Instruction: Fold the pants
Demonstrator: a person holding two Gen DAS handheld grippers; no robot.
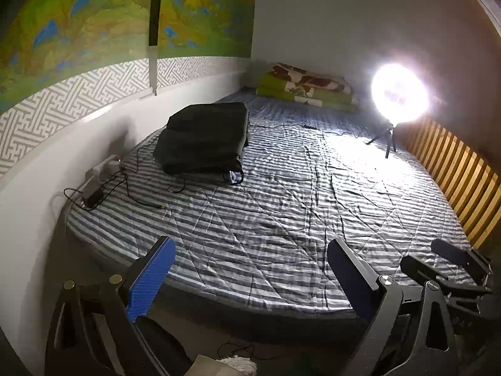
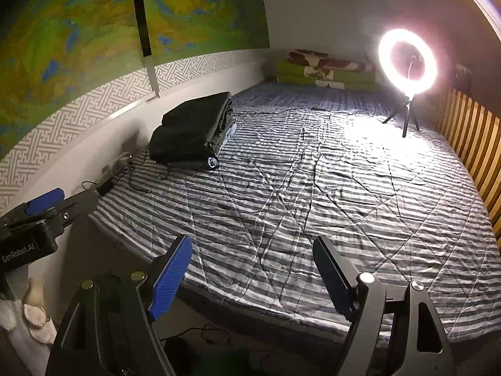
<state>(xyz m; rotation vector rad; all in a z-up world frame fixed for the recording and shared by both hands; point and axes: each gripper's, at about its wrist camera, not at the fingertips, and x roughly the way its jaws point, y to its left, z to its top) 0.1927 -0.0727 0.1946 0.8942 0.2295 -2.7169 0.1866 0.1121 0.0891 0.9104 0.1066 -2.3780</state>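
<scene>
A stack of folded dark pants (image 1: 205, 138) (image 2: 191, 131) lies on the striped quilt (image 1: 281, 213) (image 2: 313, 194) near the left wall, with a paler garment showing beneath it. My left gripper (image 1: 250, 269) hovers over the bed's near edge, its blue pads wide apart and nothing between them. My right gripper (image 2: 252, 269) stands open beside it, also with nothing in it. Each shows in the other's view: the right gripper (image 1: 438, 258) at the lower right, the left gripper (image 2: 62, 200) at the left edge. Both are well short of the stack.
A lit ring light on a small tripod (image 1: 399, 94) (image 2: 407, 62) stands on the bed's far right. Folded green bedding (image 1: 307, 87) lies at the head. A power strip with black cables (image 1: 103, 172) sits by the left wall. A wooden slatted rail (image 1: 454, 172) borders the right side.
</scene>
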